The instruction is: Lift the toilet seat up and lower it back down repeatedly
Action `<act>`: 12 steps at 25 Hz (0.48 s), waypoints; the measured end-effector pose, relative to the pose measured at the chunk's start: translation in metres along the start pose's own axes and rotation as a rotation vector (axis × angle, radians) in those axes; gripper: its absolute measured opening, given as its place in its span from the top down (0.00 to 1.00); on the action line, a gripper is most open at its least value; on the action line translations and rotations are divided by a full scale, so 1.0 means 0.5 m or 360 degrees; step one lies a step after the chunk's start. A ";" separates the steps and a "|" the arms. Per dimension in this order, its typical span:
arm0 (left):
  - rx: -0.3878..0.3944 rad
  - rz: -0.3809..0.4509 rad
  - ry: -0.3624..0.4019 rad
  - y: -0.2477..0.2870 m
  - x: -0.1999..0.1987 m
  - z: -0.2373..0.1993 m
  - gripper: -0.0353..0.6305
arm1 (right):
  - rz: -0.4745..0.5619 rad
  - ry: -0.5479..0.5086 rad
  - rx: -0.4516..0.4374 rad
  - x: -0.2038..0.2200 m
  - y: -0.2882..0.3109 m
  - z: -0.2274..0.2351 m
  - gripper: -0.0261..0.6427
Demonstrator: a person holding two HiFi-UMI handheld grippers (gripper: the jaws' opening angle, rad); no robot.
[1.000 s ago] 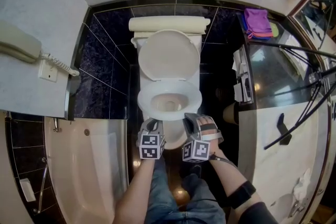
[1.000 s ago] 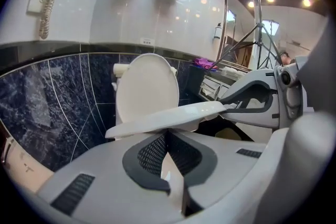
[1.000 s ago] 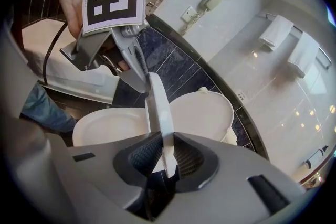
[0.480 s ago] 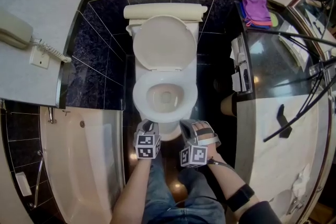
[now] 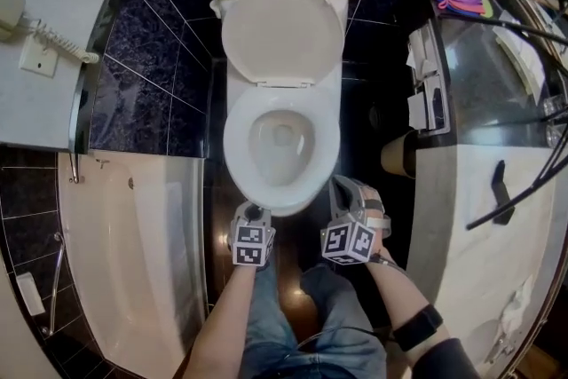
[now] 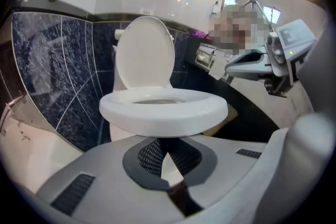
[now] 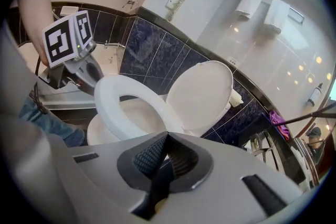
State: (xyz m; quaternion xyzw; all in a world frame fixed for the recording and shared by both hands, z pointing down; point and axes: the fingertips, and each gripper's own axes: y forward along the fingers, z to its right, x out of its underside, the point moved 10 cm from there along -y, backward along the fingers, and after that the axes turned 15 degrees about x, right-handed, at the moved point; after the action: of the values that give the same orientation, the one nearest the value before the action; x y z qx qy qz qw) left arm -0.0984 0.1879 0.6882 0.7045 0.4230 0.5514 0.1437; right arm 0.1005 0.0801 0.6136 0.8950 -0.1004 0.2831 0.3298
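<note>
Left tool (image 5: 253, 211) closed at seat (image 5: 233, 146), lid (image 5: 282, 27) raised

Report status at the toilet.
Left hand-held gripper shut, empty; right hand-held gripper just closed, empty. Toilet seat down, lid up, untouched. Nothing in the way.

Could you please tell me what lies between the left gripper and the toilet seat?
Nothing: the left gripper view shows the toilet seat directly ahead of the left gripper.
</note>
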 end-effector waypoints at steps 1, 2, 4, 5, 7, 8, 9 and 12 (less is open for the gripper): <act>0.0020 -0.0016 0.0004 0.008 0.018 0.002 0.95 | -0.0005 0.0014 -0.0001 0.010 0.010 -0.004 0.93; 0.0029 -0.0034 0.0011 0.018 0.039 0.001 0.95 | -0.0008 0.0024 -0.0001 0.020 0.021 -0.010 0.93; 0.0026 -0.0075 0.0024 0.041 0.085 -0.008 0.95 | -0.0009 0.0032 -0.0001 0.036 0.045 -0.025 0.93; 0.0020 -0.0092 0.0027 0.053 0.107 -0.013 0.95 | -0.0010 0.0033 -0.0001 0.043 0.056 -0.033 0.93; 0.0007 -0.0121 0.0026 0.073 0.144 -0.020 0.95 | -0.0016 0.0035 -0.0009 0.056 0.074 -0.052 0.93; 0.0002 -0.0139 0.0026 0.082 0.161 -0.021 0.95 | -0.0022 0.0036 -0.0017 0.063 0.080 -0.062 0.93; -0.0001 -0.0159 0.0027 0.090 0.178 -0.023 0.95 | -0.0030 0.0038 -0.0026 0.068 0.083 -0.072 0.93; -0.0007 -0.0218 0.0031 0.117 0.220 -0.029 0.95 | -0.0049 0.0041 -0.0052 0.081 0.091 -0.099 0.93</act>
State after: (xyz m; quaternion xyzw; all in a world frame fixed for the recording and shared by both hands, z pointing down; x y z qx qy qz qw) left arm -0.0822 0.2319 0.8043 0.6682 0.4704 0.5480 0.1786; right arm 0.0952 0.0777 0.6919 0.8872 -0.0870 0.2877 0.3500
